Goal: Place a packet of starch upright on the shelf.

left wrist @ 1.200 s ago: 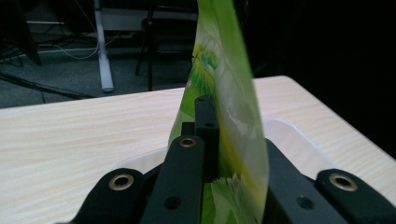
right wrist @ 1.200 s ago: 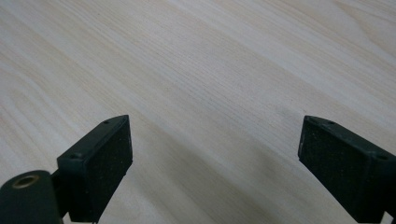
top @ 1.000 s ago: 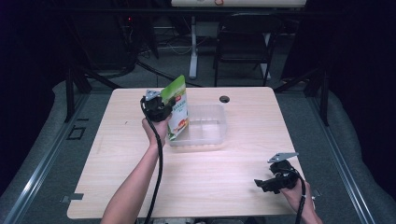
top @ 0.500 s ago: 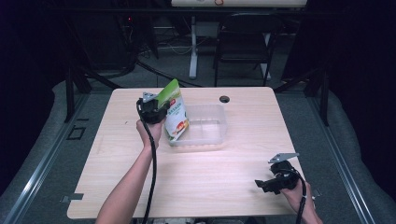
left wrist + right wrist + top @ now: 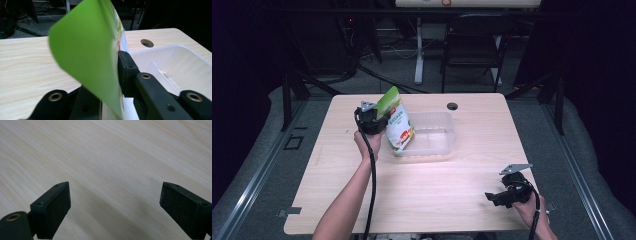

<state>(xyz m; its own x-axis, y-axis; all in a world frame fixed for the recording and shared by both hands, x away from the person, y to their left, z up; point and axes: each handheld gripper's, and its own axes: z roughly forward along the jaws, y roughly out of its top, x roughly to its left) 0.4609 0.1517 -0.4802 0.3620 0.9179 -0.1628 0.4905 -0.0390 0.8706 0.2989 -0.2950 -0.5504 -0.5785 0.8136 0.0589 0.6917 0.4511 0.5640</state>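
**Snack pouch going into the clear tub – release step**

Snack pouch (image 5: 398,125) hangs upright w/ its lower end inside the clear plastic tub (image 5: 443,131), at the tub's left end, green top flap up by the left hand-held gripper (image 5: 373,119). In the left gripper view the green flap (image 5: 87,50) sits between the jaws, which have just been easing apart; one pad (image 5: 125,62) looks right against the film, but can't tell if it's pinching or already slack. Right hand-held gripper (image 5: 499,196) rests near the front right corner of the tabletop (image 5: 462,190), jaws wide apart, nothing between them.

Doing it well, imo: the pouch leans left over the tub wall, so tip it toward the tub's middle before letting go fully, else it may flop out over the rim. Open slowly, pull the gripper back & up along the flap, not sideways. Right hand is free to steady the tub if it slides.
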